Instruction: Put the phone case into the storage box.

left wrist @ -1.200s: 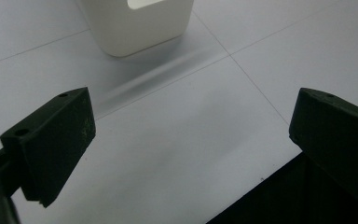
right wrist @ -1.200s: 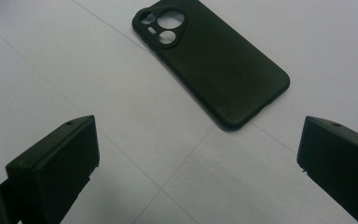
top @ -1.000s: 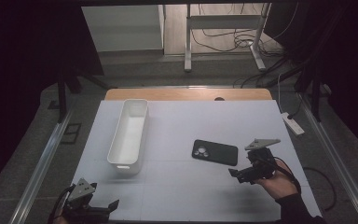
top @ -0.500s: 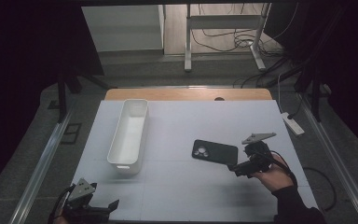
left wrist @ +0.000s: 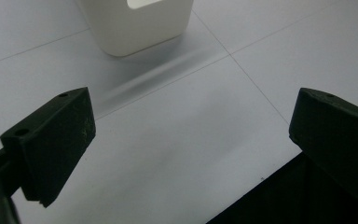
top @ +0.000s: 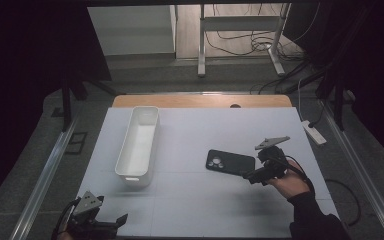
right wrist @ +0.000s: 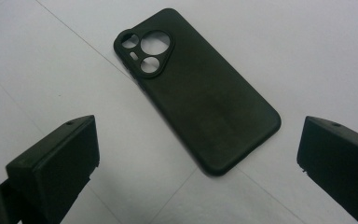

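A black phone case (top: 230,162) lies flat on the white table, camera cut-outs toward the left. In the right gripper view the phone case (right wrist: 196,88) lies just ahead of the jaws, which stand wide apart with nothing between them. My right gripper (top: 251,176) sits open at the case's right end, held by a hand in a dark sleeve. A long white bin (top: 139,145) stands left of centre. My left gripper (top: 119,220) rests open at the table's near left edge; in the left gripper view the white bin (left wrist: 135,23) is ahead of its spread jaws.
The white table (top: 195,200) has faint seam lines and a wooden strip (top: 200,101) along its far edge. A white power strip (top: 314,132) lies off the right side. Metal rails flank the table; cables and a stand's legs lie on the floor beyond.
My right gripper has moved left and slightly forward, up to the phone case's right end. The left gripper has stayed put.
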`<action>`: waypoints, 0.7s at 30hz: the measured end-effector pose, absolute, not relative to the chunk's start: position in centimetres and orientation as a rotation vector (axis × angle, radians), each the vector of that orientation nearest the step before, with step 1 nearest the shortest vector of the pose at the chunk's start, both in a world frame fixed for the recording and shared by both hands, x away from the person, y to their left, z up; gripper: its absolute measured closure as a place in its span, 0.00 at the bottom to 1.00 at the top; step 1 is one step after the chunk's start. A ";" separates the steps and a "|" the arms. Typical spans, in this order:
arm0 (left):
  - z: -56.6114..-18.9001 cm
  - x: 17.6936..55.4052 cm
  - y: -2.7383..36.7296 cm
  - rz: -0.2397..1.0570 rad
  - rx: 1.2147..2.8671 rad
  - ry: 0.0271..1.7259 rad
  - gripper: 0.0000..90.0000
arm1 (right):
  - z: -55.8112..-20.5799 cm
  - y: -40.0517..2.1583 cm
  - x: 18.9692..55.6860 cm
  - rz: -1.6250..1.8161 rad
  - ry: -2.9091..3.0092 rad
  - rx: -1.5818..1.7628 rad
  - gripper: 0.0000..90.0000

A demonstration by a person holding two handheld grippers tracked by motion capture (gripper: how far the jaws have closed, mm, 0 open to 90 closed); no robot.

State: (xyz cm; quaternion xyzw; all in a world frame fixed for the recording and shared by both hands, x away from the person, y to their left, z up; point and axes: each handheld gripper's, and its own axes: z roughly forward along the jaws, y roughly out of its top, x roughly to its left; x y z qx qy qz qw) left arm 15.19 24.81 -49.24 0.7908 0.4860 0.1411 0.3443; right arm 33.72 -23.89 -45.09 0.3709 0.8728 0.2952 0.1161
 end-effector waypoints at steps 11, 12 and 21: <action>-49.2 15.2 24.8 0.366 2.054 1.263 0.01 | -45.2 -23.0 35.2 0.852 2.563 1.090 0.00; -49.2 15.2 24.8 0.366 2.054 1.262 0.01 | -45.3 -22.9 35.3 0.852 2.564 1.091 0.00; -49.2 15.2 24.8 0.367 2.055 1.262 0.01 | -45.4 -22.0 36.6 0.839 2.572 1.087 0.00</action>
